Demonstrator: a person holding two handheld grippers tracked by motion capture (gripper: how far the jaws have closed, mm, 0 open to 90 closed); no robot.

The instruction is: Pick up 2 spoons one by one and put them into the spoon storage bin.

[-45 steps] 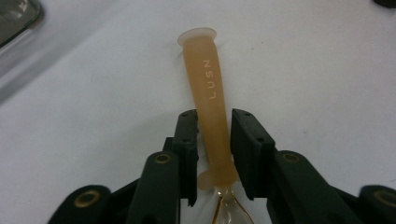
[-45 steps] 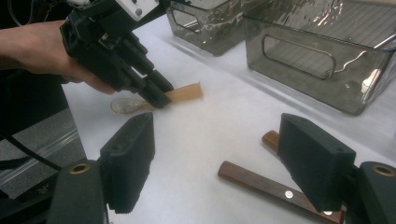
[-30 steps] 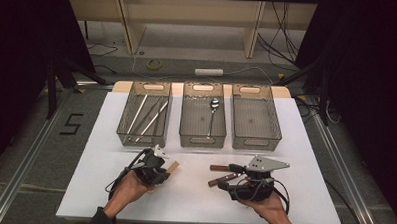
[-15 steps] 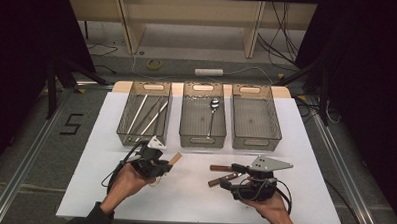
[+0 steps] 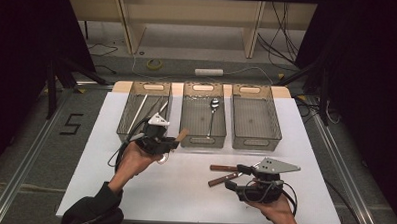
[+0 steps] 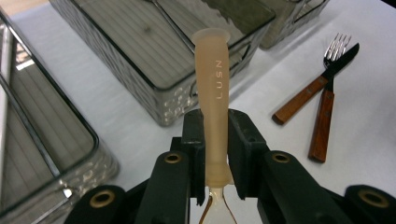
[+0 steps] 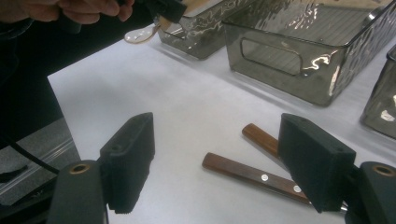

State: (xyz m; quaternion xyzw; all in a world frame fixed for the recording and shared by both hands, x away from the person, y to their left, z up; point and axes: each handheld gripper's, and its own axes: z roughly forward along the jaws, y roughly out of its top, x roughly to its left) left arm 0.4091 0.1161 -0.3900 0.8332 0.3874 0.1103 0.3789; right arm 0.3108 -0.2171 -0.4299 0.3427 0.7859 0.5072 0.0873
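Left gripper: jaws clamped on the beige handle of a spoon; held above the table in front of the left and middle trays, at about 10 o'clock from table centre in the high view.
Spoon in grip: the handle juts past the fingertips toward 12 o'clock in the left gripper view, lettering along it; the translucent bowl end hangs back under the hand, clear of the table.
Right gripper: jaws wide apart, nothing pressed between them; low over the table at about 5 o'clock in the high view.
Fork and knife: both wooden-handled, lying crossed on the table just ahead of the right gripper; the two handles show between its open jaws, untouched.
Trays: three smoky see-through bins in a row at the table's 12 o'clock edge; left tray holds long thin utensils, middle tray holds a metal spoon, right tray.
Table: white, flat top.
Room: dark curtains at 3 and 9 o'clock, grey floor with cables, a tape roll and a floor mark "5".
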